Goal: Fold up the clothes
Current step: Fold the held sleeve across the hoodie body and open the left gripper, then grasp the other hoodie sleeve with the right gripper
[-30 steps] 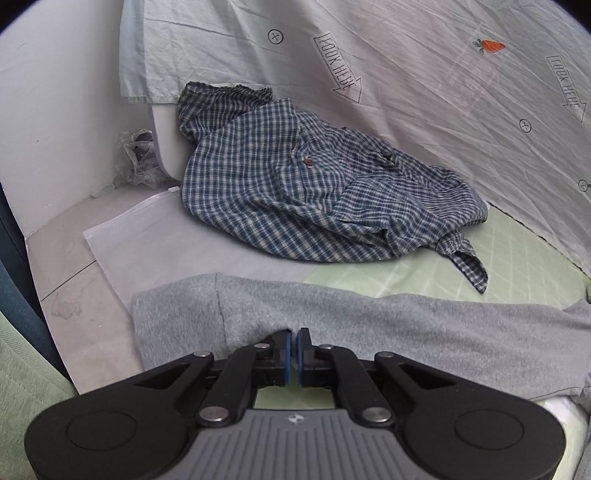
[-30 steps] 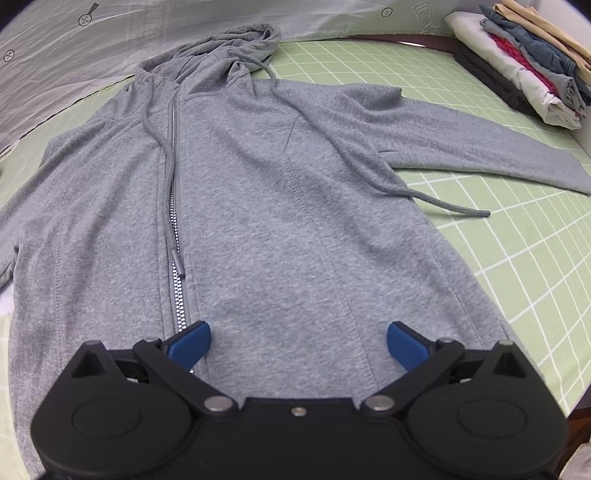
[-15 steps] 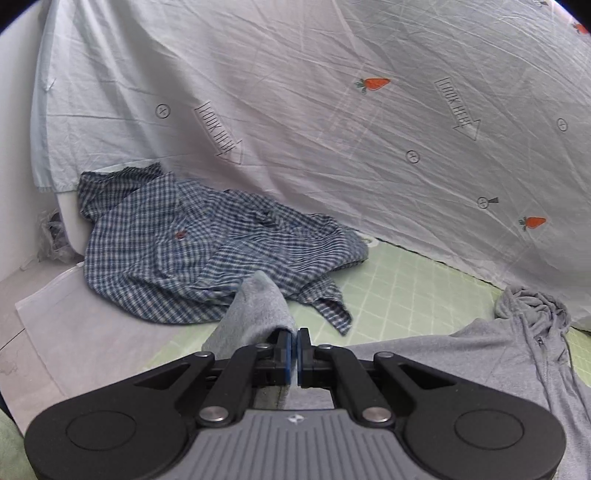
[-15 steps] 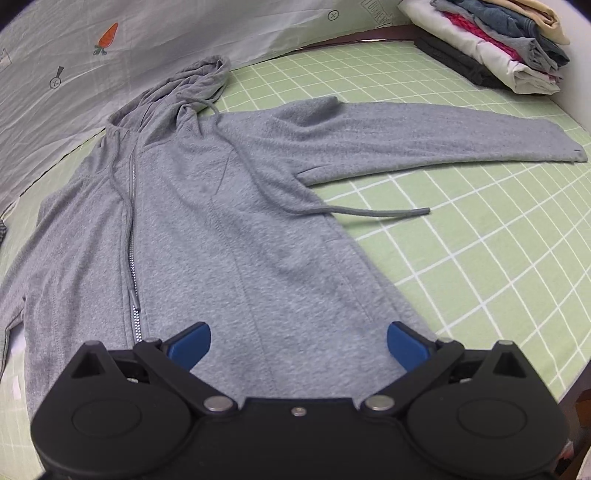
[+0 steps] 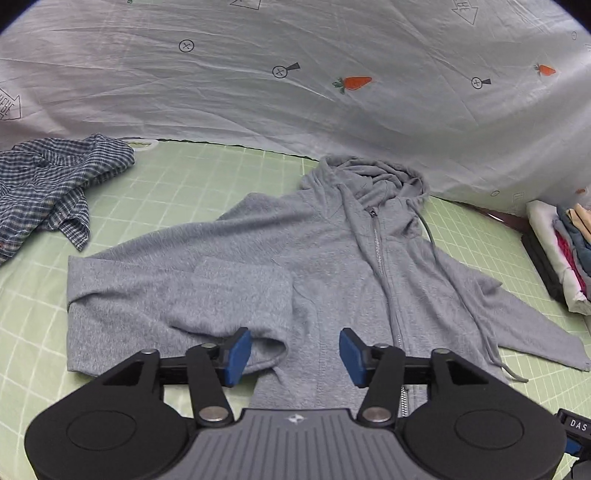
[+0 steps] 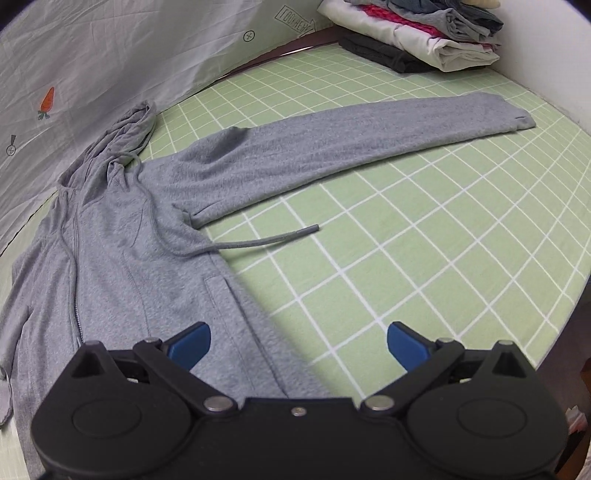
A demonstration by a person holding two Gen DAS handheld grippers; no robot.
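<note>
A grey zip hoodie [image 5: 332, 266] lies face up on the green checked mat [image 5: 192, 177]. Its left sleeve [image 5: 184, 291] is folded back across the chest, the cuff lying just under my left gripper [image 5: 294, 350]. That gripper's jaws are opening, and the pads press on nothing. In the right wrist view the hoodie [image 6: 118, 229] fills the left side, and its other sleeve [image 6: 351, 140] stretches straight out to the right. My right gripper [image 6: 297, 339] hovers open over the hoodie's lower right edge, with only cloth and mat beneath it.
A crumpled blue plaid shirt [image 5: 48, 184] lies at the mat's left end. A stack of folded clothes [image 6: 417, 33] sits in the far right corner. A pale sheet with carrot prints [image 5: 295, 74] hangs behind the mat. A drawstring [image 6: 258, 242] trails onto the mat.
My left gripper carried the grey sleeve to the right over the hoodie's body, then opened and let it go. My right gripper slid right toward the hoodie's edge, staying open.
</note>
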